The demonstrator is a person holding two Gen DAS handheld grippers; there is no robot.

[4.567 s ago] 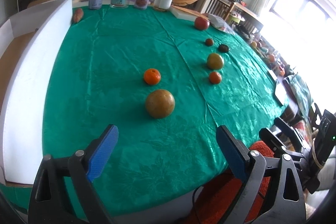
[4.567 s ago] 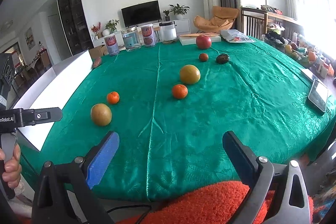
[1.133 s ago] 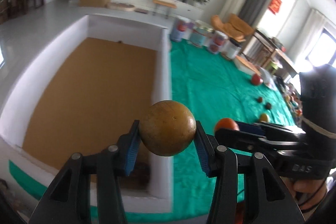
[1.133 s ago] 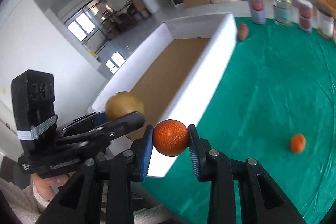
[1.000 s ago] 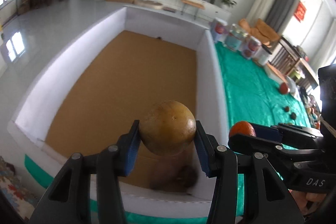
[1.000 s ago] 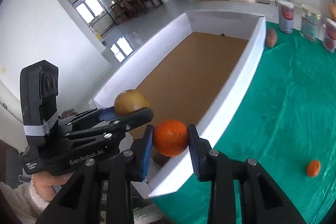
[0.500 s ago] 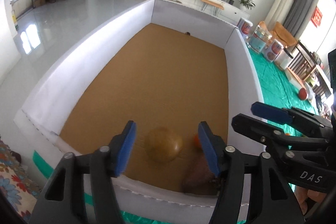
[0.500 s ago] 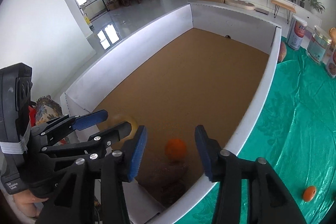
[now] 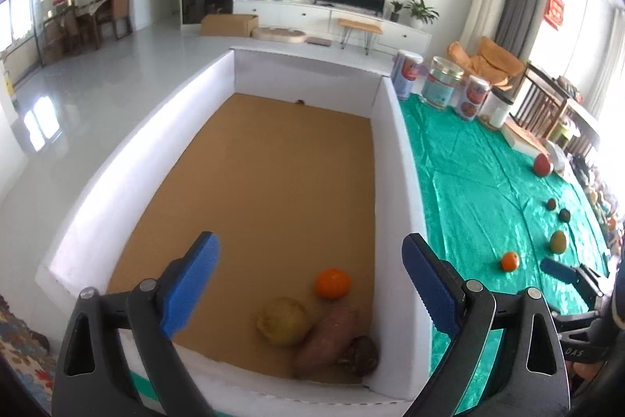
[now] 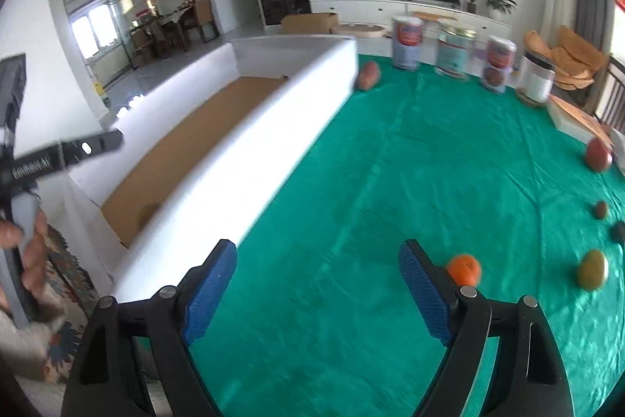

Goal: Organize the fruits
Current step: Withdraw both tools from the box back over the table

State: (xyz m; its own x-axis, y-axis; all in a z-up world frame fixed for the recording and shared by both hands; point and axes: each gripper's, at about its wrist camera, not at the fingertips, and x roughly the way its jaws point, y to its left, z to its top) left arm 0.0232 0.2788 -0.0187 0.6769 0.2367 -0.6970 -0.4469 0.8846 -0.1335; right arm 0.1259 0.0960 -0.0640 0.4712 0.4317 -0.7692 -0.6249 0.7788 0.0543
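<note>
My left gripper point(image 9: 312, 280) is open and empty above the near end of a white box point(image 9: 398, 159) with a brown floor. In the box's near right corner lie a yellow-brown round fruit point(image 9: 283, 319), an orange point(image 9: 332, 283), a sweet potato point(image 9: 326, 337) and a dark brown lump point(image 9: 359, 354). My right gripper point(image 10: 316, 288) is open and empty over the green cloth point(image 10: 429, 163), right of the box's wall point(image 10: 250, 151). A small orange point(image 10: 463, 269), a yellow-green fruit point(image 10: 593, 274), two dark fruits point(image 10: 600, 209) and a red fruit point(image 10: 597, 154) lie on the cloth.
A sweet potato point(image 10: 368, 75) lies by the box's far corner. Three tins point(image 10: 453, 43) and a white jar point(image 10: 538, 77) stand along the cloth's far edge. A flat white box point(image 10: 574, 122) sits at the far right. The left gripper's handle point(image 10: 58, 155) reaches in from the left.
Both grippers have opened and let their fruit fall into the box. The right gripper has swung away to the right, over the green cloth. The left gripper stays above the box.
</note>
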